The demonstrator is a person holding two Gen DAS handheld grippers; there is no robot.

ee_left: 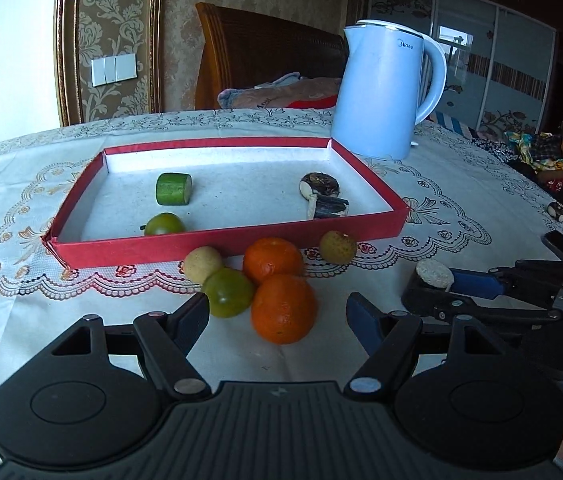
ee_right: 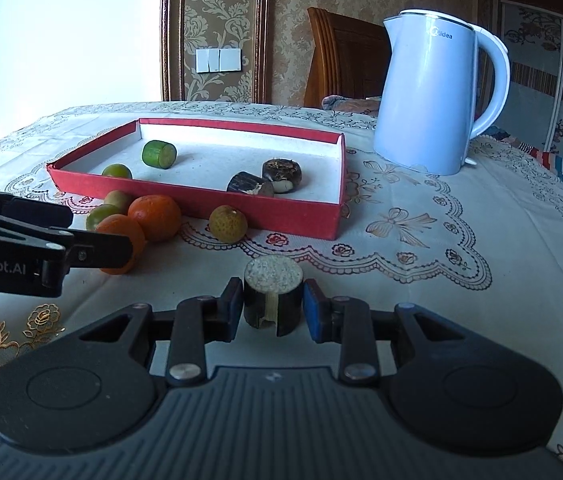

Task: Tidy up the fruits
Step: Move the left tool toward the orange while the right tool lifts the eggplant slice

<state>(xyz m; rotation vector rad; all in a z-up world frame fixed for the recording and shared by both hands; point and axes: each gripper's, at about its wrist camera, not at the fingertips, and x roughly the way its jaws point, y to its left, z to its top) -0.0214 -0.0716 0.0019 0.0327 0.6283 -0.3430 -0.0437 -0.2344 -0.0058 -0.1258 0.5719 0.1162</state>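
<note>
Right gripper pinches a dark sugarcane stub just off the cloth; left gripper gapes around the front orange.

Risk: the round stub could twist out between the pads, or the left fingers nudge the green citrus at 10 o'clock, before either reaches the red tray at 12 o'clock.

The light blue kettle, standing just behind the red tray, bears the brand "Midea" near its rim. Left of the tray, the left gripper shows the partly cut lettering "nRobot.AI" along its black arm.
</note>
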